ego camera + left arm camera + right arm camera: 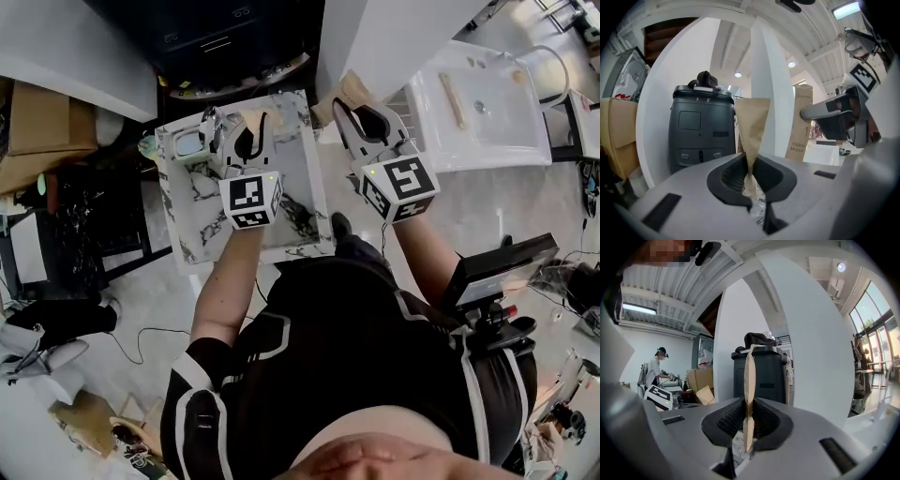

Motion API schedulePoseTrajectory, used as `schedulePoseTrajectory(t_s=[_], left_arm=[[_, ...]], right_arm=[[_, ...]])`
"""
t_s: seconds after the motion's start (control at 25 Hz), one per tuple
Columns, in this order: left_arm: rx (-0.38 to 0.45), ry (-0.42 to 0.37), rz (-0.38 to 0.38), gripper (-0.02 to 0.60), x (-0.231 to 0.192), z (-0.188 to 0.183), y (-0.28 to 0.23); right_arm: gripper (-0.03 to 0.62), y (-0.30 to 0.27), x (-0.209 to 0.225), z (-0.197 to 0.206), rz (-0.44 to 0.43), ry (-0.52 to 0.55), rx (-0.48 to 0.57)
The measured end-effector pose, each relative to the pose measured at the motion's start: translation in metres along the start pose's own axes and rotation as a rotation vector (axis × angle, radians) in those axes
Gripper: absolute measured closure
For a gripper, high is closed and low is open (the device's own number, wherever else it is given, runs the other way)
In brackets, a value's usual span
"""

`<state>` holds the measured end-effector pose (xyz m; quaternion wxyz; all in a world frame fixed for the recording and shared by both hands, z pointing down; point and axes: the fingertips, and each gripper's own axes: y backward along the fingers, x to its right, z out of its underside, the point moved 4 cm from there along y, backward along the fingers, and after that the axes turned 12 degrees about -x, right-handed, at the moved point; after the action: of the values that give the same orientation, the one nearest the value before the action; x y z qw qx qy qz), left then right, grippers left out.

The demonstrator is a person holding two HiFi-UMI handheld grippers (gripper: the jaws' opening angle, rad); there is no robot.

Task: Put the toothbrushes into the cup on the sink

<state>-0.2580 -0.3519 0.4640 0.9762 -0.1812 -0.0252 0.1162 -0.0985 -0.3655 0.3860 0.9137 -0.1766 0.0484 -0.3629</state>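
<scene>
Standing at the far left corner of the marble top point(302, 178): one cup point(190, 143), contents not readable. One white sink point(497, 136) is to your right, with a pale stick point(453, 99) lying on it.

Count two brown paper packets, one per gripper.
- Your left gripper point(751, 180) is clamped almost closed on the left packet point(752, 124), which stands up out of the jaws. In the head view this gripper hangs just right of the cup.
- Your right gripper point(749, 417) is pinched the same way on the right packet point(749, 373), seen edge-on. It sits between the marble top and the sink. Its print reads TOOTH BRUSH.

One dark bin point(701, 133) stands ahead of both grippers, with a white pillar point(813, 357) beside it. Cardboard boxes point(37, 131) are off to your left.
</scene>
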Motion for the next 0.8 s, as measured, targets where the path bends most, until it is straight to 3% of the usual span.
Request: schedulePoseTrajectory(t_s=[0.12,0.8], left_arm=[[-0.010,-0.042,-0.015,0.549,-0.002,0.010,-0.013],[-0.127,-0.021,-0.050,0.549,-0.009,0.074,-0.064]], right_arm=[[0.539,-0.005,0.000,0.010,-0.012,0.008,-0.022],[0.539,-0.019,0.015,0.042,-0.035,0.004,-0.082]])
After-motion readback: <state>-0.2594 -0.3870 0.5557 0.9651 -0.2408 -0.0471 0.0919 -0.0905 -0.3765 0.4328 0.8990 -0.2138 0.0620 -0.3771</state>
